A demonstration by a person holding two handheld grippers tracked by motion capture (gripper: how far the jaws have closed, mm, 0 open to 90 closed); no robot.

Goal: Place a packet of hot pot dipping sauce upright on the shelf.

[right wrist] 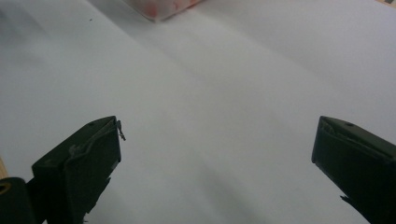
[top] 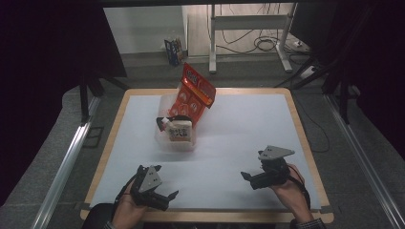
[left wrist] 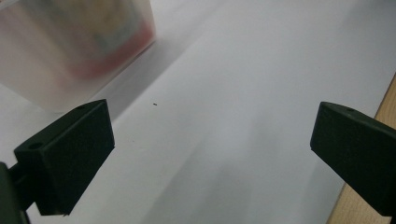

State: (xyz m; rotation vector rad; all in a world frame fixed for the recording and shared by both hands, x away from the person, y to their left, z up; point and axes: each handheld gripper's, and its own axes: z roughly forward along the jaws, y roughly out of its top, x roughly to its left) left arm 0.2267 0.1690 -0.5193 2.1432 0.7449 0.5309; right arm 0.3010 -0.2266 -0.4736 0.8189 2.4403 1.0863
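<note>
A translucent plastic bin (top: 168,143) stands on the white sheet left of the table's middle, blurred at the top left in the left gripper view (left wrist: 74,42). A red snack bag (top: 195,93) sticks up out of it, leaning to the right. A white packet with dark print (top: 180,131) sits at its front. My left gripper (top: 168,200) is near the front left edge, open and holding nothing (left wrist: 212,126). My right gripper (top: 249,180) is at the front right, also open and holding nothing (right wrist: 217,128). A corner of the bin (right wrist: 163,7) shows far ahead of it.
The white sheet (top: 248,129) covers a table with a wooden rim (top: 305,143). Beyond the table are a metal desk frame (top: 248,24), cables on the floor and a small blue box (top: 173,50). Rails run along both sides.
</note>
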